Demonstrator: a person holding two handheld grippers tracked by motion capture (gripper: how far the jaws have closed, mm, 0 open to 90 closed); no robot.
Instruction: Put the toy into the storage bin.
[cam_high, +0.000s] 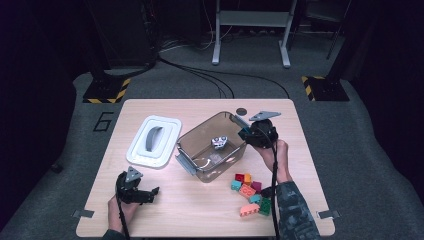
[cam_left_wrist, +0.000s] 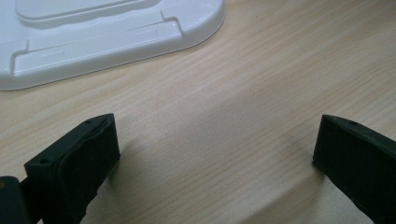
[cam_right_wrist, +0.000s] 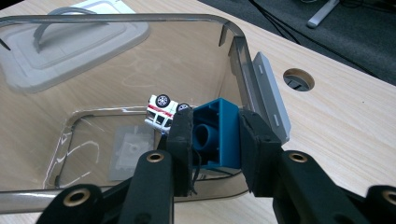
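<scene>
My right gripper (cam_right_wrist: 215, 135) is shut on a blue brick (cam_right_wrist: 217, 135), hollow underside facing the camera, held over the near rim of a clear plastic box (cam_right_wrist: 140, 23). In the high view the right gripper (cam_high: 248, 132) hangs at the right edge of the box (cam_high: 192, 140). A small white toy car (cam_right_wrist: 161, 111) lies overturned on the box floor, wheels up; in the high view the car (cam_high: 219, 142) sits mid-box. My left gripper (cam_high: 150, 192) rests low near the table's front left, open, with bare wood between its jaws (cam_left_wrist: 215, 154).
A white lid (cam_high: 154, 141) with a grey handle lies left of the box; its corner (cam_left_wrist: 112, 32) is just beyond the left jaws. Several loose bricks (cam_high: 250, 192) lie at the front right. A round cable hole (cam_right_wrist: 299, 79) sits in the table past the box.
</scene>
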